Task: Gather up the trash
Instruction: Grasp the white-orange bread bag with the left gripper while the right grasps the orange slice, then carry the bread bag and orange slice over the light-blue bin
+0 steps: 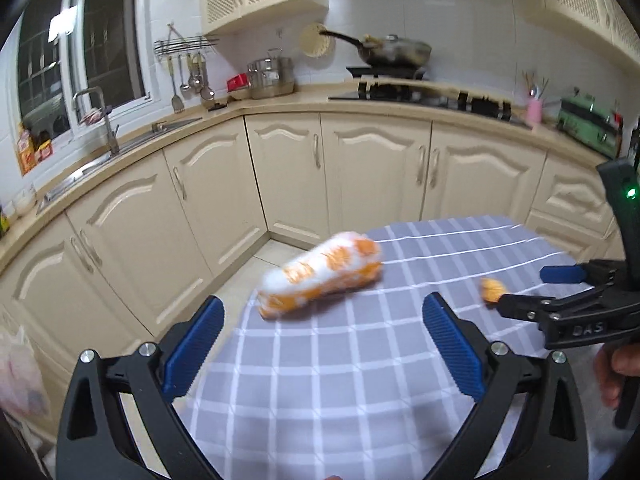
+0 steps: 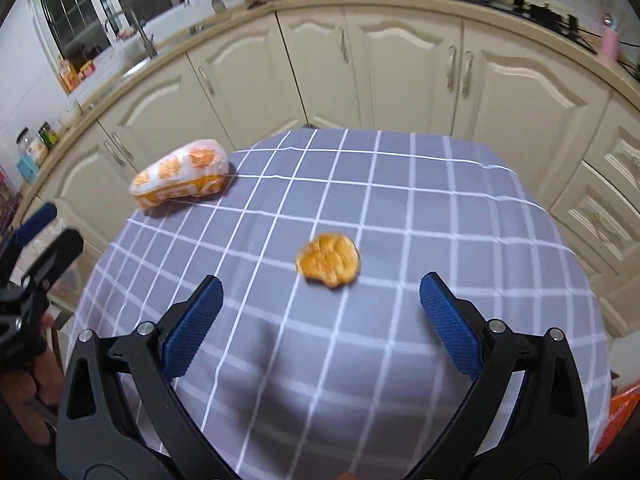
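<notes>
An orange-and-white wrapped packet lies at the far left corner of the table, whose grey checked cloth covers the top. My left gripper hovers open just short of the packet, nothing between its blue pads. A small crumpled orange scrap sits mid-table. My right gripper is open with its fingertips on either side of the scrap's near edge, not touching it.
Cream kitchen cabinets wrap around beyond the table's far edge, with a sink to the left and a hob carrying a pan. A pale plastic bag hangs low left. Something orange shows at the table's right.
</notes>
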`<state>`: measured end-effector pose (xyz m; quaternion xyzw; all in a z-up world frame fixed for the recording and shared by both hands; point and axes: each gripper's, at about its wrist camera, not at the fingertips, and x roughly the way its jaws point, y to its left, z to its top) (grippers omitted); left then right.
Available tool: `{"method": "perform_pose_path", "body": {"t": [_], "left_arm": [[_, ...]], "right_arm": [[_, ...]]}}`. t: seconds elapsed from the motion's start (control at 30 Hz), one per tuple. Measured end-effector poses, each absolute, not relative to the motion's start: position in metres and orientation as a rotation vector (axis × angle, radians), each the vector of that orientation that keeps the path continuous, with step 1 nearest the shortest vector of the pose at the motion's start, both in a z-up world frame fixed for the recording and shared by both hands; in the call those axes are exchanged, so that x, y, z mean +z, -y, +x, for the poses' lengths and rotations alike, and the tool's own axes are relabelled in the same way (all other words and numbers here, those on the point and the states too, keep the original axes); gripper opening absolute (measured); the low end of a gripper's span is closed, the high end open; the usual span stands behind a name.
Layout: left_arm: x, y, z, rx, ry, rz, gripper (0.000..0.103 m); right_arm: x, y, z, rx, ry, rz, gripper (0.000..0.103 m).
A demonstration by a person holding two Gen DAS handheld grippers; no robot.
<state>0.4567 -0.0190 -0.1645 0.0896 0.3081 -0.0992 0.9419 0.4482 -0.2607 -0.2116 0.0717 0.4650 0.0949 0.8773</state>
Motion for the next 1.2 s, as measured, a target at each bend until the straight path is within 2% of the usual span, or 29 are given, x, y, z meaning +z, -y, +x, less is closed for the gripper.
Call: {"method": "perform_pose_path", "body": {"t": [0.13, 0.23, 0.3, 0.4, 0.43, 0.47, 0.5, 0.53, 0.57, 0.63, 0.93, 1.2], "left_arm": [[-0.182, 0.022, 0.496, -0.218, -0.648, 0.275, 0.097], [-0.197, 0.026, 0.519, -0.242, -0.653, 0.385, 0.097], [-0.206, 0.031, 0.530, -0.272, -0.659, 0.461, 0.097], [-0.218, 0.037, 0.539, -0.351, -0.696, 0.496, 0.097], [-0.221, 0.038, 0.542, -0.372, -0.717, 0.491, 0.096], [-0.225, 0.039, 0.547, -0.420, -0.764, 0.469, 0.071], [-0.229, 0.040, 0.548, -0.436, -0.795, 0.456, 0.053], [-0.232, 0.041, 0.551, -0.431, -0.816, 0.445, 0.041], [-0.231, 0.042, 0.549, -0.413, -0.815, 0.447, 0.036], [-0.228, 0.041, 0.545, -0.419, -0.833, 0.413, 0.033], [-0.198, 0.040, 0.476, -0.432, -0.814, 0.235, 0.032], [-0.165, 0.061, 0.370, -0.451, -0.726, 0.122, 0.032]], "right_arm": [[-0.227, 0.255, 0.463, 0.204, -1.012, 0.142, 0.079], [-0.227, 0.253, 0.461, 0.199, -0.990, 0.123, 0.078], [-0.226, 0.249, 0.462, 0.200, -0.984, 0.102, 0.073], [-0.228, 0.239, 0.462, 0.193, -0.972, 0.046, 0.057], [-0.228, 0.238, 0.461, 0.180, -0.966, 0.031, 0.049], [-0.229, 0.238, 0.459, 0.168, -0.960, 0.018, 0.042], [-0.229, 0.240, 0.458, 0.166, -0.958, 0.015, 0.039], [-0.229, 0.241, 0.456, 0.174, -0.956, 0.022, 0.039], [-0.229, 0.244, 0.454, 0.179, -0.954, 0.035, 0.039], [-0.228, 0.249, 0.449, 0.185, -0.957, 0.045, 0.038], [-0.196, 0.275, 0.378, 0.201, -0.911, 0.115, 0.038], [-0.168, 0.309, 0.297, 0.191, -0.833, 0.158, 0.038]]}}
